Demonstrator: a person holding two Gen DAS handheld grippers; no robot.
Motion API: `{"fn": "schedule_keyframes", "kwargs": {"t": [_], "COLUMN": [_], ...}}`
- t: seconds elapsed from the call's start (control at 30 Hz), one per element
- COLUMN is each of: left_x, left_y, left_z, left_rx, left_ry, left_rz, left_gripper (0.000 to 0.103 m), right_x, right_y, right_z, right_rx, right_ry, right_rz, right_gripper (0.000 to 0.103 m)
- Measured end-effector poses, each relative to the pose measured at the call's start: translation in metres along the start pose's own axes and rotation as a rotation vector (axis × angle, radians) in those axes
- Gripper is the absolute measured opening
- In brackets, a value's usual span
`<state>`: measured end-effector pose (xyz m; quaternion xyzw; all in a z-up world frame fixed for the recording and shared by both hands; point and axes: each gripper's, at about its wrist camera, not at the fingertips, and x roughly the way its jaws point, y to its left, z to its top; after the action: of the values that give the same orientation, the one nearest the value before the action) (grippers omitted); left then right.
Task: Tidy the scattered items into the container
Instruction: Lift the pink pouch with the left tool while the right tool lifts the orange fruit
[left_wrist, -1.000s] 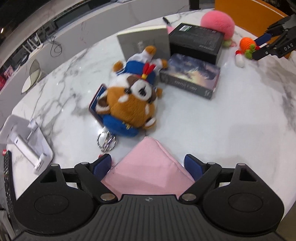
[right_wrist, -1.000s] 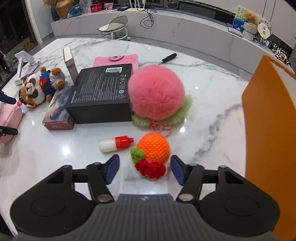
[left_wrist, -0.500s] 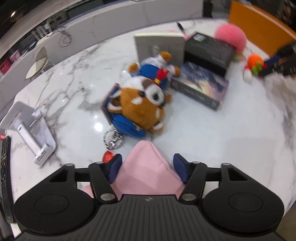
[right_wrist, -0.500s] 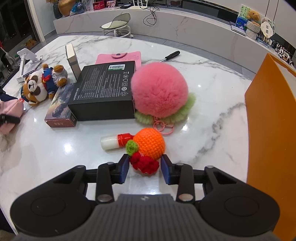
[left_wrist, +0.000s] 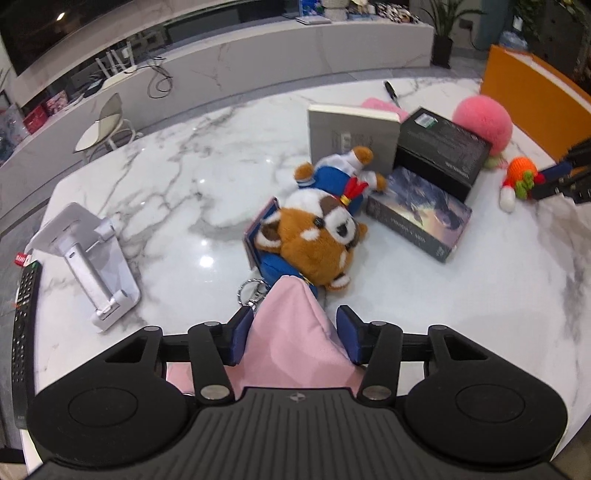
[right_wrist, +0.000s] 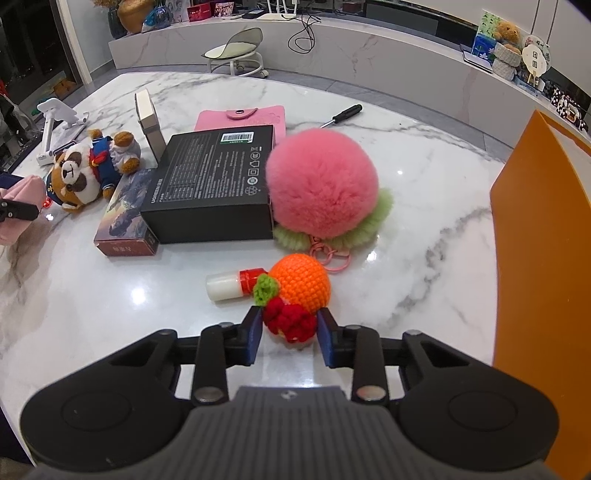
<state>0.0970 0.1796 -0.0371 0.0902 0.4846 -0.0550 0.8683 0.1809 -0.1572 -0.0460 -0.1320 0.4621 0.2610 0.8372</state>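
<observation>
Betw. right tongs (right_wrist: 289, 334): crochet orange (right_wrist: 301, 284), pinched.

Little can be read. The black box (right_wrist: 212, 184) bears a white barcode label on its top, rows of fine white print and a line of small round symbols, all too small to make out; its side carries a pale brand word, roughly "UGREEN", uncertain. The picture box (left_wrist: 419, 214) has pale lettering on its side, and the grey book (left_wrist: 352, 140) a faint cover mark, both unreadable.
</observation>
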Motion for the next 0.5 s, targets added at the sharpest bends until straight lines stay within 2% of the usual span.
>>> {"fn": "schedule_keyframes", "kwargs": {"t": [0.27, 0.5], "left_x": [-0.009, -0.018], "left_y": [0.017, 0.011], "left_z": [0.004, 0.006], "left_rx": [-0.126, -0.113], "left_ry": [-0.031, -0.088], "left_rz": [0.064, 0.044], "left_gripper": [0.058, 0.057], "right_x": [-0.006, -0.015], "right_y": [0.001, 0.0], "right_z": [0.004, 0.005], "right_rx": [-0.003, -0.006], "right_ry": [-0.007, -0.02], "right_rz": [0.004, 0.008], "right_gripper": [0.033, 0.032]}}
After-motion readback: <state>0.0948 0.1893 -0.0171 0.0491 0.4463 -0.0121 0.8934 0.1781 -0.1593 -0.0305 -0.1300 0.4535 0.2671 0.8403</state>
